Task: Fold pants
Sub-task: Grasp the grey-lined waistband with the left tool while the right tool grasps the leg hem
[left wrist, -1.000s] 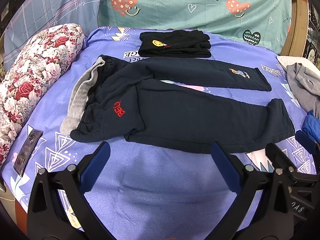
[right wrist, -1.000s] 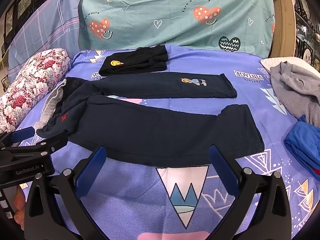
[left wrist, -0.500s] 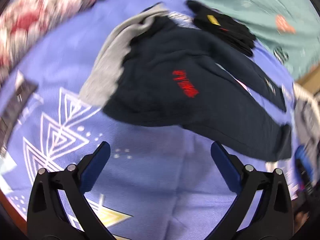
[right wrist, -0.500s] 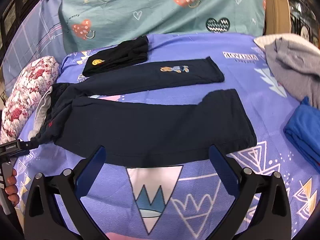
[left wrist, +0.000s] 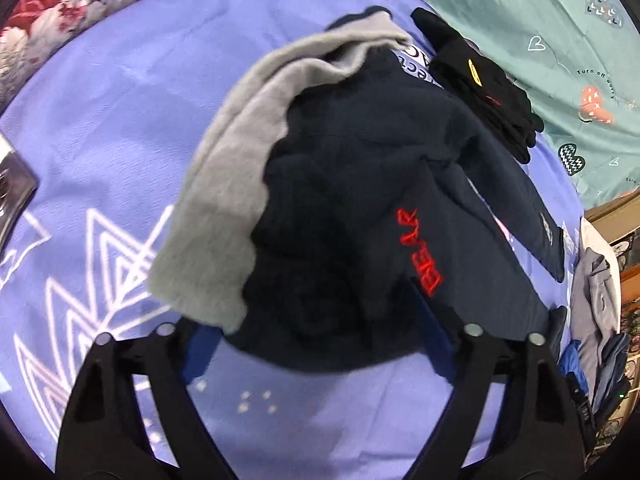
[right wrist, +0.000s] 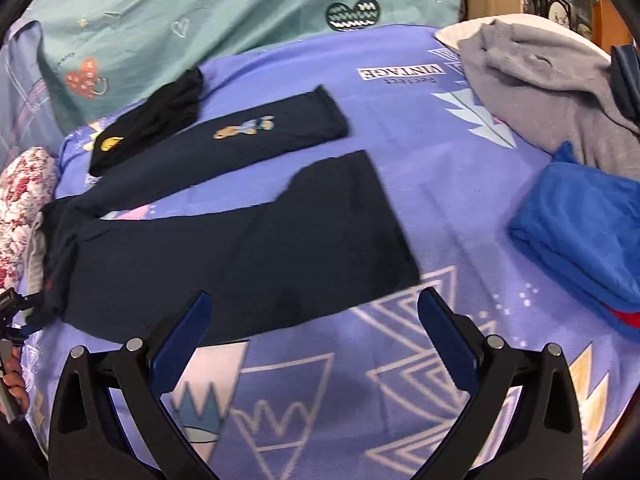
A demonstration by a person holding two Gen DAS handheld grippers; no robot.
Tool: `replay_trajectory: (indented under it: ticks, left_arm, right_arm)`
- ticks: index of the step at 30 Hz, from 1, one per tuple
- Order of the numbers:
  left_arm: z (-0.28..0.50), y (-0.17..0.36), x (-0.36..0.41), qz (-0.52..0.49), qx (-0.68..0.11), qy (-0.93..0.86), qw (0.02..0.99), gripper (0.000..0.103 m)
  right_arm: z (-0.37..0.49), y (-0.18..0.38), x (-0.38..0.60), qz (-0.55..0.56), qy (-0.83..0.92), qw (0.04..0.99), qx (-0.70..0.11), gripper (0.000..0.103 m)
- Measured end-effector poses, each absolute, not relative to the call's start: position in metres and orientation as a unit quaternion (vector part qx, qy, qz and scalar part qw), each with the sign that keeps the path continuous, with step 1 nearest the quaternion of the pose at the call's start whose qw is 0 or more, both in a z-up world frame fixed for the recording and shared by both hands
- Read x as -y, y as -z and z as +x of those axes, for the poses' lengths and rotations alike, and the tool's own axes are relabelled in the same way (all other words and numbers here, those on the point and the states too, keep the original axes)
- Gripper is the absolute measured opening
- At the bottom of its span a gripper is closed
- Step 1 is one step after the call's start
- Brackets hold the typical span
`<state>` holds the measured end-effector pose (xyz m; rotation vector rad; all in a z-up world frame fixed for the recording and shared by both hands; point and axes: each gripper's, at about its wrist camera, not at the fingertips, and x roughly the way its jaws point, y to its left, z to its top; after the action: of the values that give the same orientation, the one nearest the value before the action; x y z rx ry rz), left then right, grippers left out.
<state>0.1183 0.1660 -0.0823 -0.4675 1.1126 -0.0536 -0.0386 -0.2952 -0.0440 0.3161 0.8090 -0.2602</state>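
Dark navy pants (right wrist: pixel 256 248) lie flat on the bed (right wrist: pixel 400 184) with its purple patterned sheet, long axis running left to right across the right wrist view: waist at the left, leg ends pointing right. The two legs are splayed apart in a narrow V; the far leg carries a small bear print (right wrist: pixel 244 130), the near leg is plain and wider. In the left wrist view the waist end (left wrist: pixel 340 220) sits close up, grey fleece lining (left wrist: pixel 240 168) folded outward along the waistband, red stitched lettering (left wrist: pixel 420 252) on the hip. Left gripper (left wrist: pixel 320 344) has jaws spread wide, the waistband edge lying between them, contact unclear. Right gripper (right wrist: pixel 316 328) has jaws spread too, holding nothing, just short of the near leg's lower edge. A folded black garment (right wrist: pixel 160 120) with a yellow patch lies beyond the pants; a folded blue cloth (right wrist: pixel 580 240) and a crumpled grey garment (right wrist: pixel 540 88) lie to the right, a floral pillow (left wrist: pixel 60 20) off the waist end.
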Motion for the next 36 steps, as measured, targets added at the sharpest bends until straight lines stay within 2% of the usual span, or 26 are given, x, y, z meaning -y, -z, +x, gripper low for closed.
replay_trajectory:
  ticks: [1,4,5,9,17,19,20,21,22,23,24,26,32,33,36]
  left_arm:
    - [0.121,0.083,-0.164,-0.219,-0.525,0.024,0.822,0.074]
    - [0.126,0.087,-0.163,-0.222,-0.526,0.018,0.821,0.023]
    - [0.127,0.087,-0.163,-0.226,-0.521,0.020,0.823,0.018]
    - [0.132,0.085,-0.161,-0.224,-0.522,0.021,0.823,0.017]
    - [0.133,0.081,-0.172,-0.241,-0.521,0.023,0.818,0.014]
    - [0.133,0.078,-0.173,-0.244,-0.520,0.022,0.818,0.014]
    - [0.133,0.077,-0.174,-0.243,-0.519,0.021,0.819,0.014]
    - [0.133,0.074,-0.174,-0.241,-0.518,0.019,0.821,0.014]
    - [0.134,0.072,-0.174,-0.238,-0.515,0.017,0.823,0.013]
    - [0.134,0.069,-0.175,-0.233,-0.512,0.013,0.827,0.013]
    - [0.135,0.064,-0.176,-0.225,-0.507,0.010,0.832,0.013]
    - [0.135,0.055,-0.181,-0.222,-0.498,0.005,0.839,0.012]
    - [0.122,0.010,-0.223,-0.229,-0.446,-0.026,0.865,0.012]
    - [0.120,0.006,-0.226,-0.227,-0.443,-0.028,0.867,0.012]
    - [0.110,-0.005,-0.232,-0.217,-0.438,-0.029,0.872,0.012]
  right_arm:
    - [-0.039,0.046,0.303,0.164,0.132,0.894,-0.396,0.102]
    - [-0.039,0.053,0.318,0.190,0.144,0.877,-0.416,0.102]
    - [-0.036,0.056,0.319,0.196,0.141,0.872,-0.425,0.102]
    - [-0.022,0.065,0.328,0.244,0.103,0.858,-0.440,0.102]
    - [0.007,0.075,0.344,0.261,0.137,0.837,-0.460,0.101]
    - [0.010,0.073,0.340,0.259,0.122,0.847,-0.447,0.089]
    - [0.012,0.073,0.339,0.252,0.120,0.851,-0.444,0.079]
    - [0.013,0.072,0.338,0.245,0.120,0.855,-0.441,0.063]
    - [0.015,0.072,0.341,0.249,0.111,0.857,-0.437,0.055]
    - [0.015,0.073,0.345,0.265,0.097,0.856,-0.433,0.034]
    - [0.014,0.075,0.354,0.301,0.072,0.851,-0.425,0.019]
    - [0.008,0.069,0.367,0.332,0.055,0.853,-0.400,0.017]
    - [-0.030,0.004,0.390,0.295,0.062,0.898,-0.321,0.015]
    - [-0.040,-0.007,0.395,0.286,0.075,0.903,-0.312,0.001]
    - [-0.062,-0.018,0.410,0.282,0.095,0.905,-0.304,0.000]
